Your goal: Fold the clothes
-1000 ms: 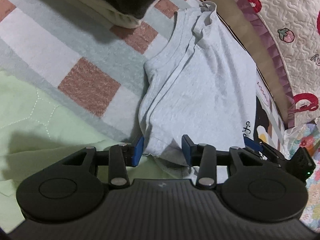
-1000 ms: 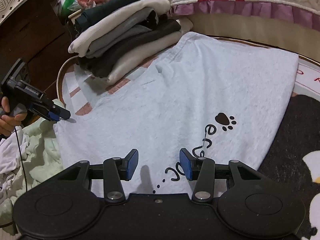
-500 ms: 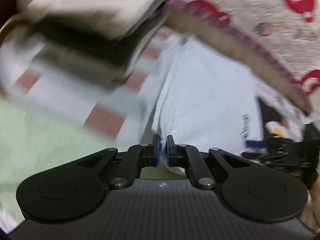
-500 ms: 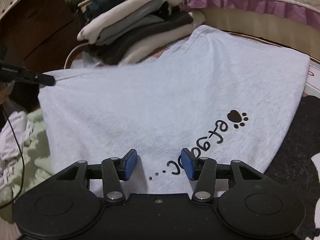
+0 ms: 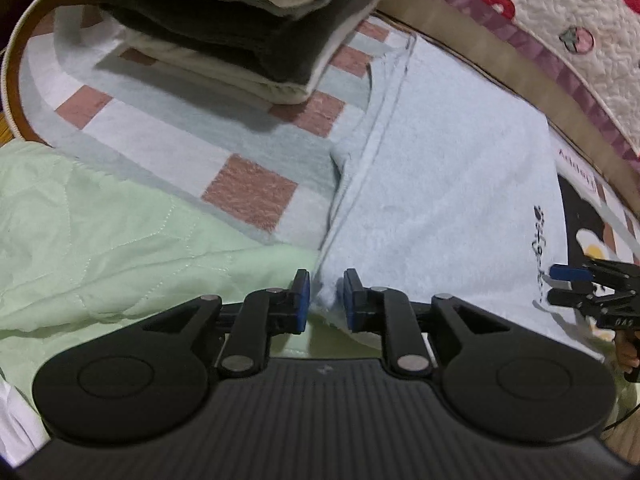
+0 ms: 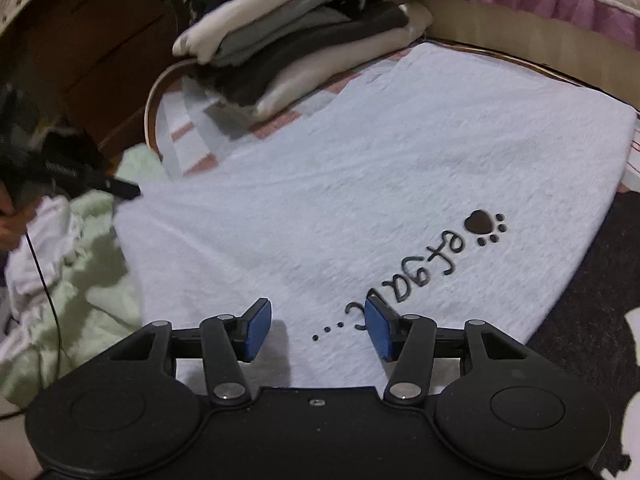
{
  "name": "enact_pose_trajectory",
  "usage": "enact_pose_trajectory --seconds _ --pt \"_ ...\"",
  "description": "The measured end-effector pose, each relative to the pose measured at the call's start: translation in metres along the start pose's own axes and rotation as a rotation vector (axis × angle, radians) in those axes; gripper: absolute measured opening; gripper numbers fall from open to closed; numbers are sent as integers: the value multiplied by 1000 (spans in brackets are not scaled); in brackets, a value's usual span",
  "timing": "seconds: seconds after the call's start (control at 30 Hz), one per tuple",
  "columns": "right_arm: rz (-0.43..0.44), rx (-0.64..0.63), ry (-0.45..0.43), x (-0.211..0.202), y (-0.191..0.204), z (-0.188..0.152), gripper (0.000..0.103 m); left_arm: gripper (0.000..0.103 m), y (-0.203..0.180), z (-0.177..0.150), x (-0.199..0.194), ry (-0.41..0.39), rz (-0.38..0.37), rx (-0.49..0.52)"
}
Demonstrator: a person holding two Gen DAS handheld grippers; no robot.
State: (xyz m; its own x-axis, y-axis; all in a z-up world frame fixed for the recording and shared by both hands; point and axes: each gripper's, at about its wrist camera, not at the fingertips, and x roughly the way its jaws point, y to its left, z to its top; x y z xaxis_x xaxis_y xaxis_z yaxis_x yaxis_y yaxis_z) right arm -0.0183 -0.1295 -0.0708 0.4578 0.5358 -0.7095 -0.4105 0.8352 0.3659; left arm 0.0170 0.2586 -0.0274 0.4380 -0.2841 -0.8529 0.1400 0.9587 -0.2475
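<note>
While its jaws have just parted a little after closing, the left gripper stands slightly apart around the near left corner of the pale blue T-shirt, the cloth between the blue pads but seemingly not pinched. That suits letting go of a corner just laid flat, I judge. Over the shirt's near hem, by the printed lettering, the right gripper hangs wide apart with nothing in it, its jaws having just been widening. The shirt lies spread on a checked mat, right of a stack of folded clothes. Hidden: the hem beneath both gripper bodies, and whether the left pads touch cloth; the shirt's collar is hard to make out.
</note>
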Motion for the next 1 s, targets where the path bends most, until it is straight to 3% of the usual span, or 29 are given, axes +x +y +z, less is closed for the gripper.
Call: enact_pose_trajectory --seconds 0.13,0.27,0.43,0.67,0.8,0.87,1.0 --pt "-53 148 -22 -24 -29 1 58 18 -2 3 -6 -48 -23 5" --pt "-21 369 -32 -40 -64 -12 58 28 -8 7 -6 -68 -56 9" --pt "116 620 4 -45 -83 -49 58 28 -8 5 11 -19 -81 -53" --pt "254 851 44 -48 -68 -89 60 30 -9 -2 22 -29 -92 -63" --pt "261 886 -6 -65 -43 -92 62 31 -10 -9 25 -58 -102 -60" --pt "199 774 -42 -75 -21 -84 62 31 -11 -12 26 -68 -104 -48" --pt "44 542 2 -73 25 -75 62 32 -9 -14 22 -85 -120 -10"
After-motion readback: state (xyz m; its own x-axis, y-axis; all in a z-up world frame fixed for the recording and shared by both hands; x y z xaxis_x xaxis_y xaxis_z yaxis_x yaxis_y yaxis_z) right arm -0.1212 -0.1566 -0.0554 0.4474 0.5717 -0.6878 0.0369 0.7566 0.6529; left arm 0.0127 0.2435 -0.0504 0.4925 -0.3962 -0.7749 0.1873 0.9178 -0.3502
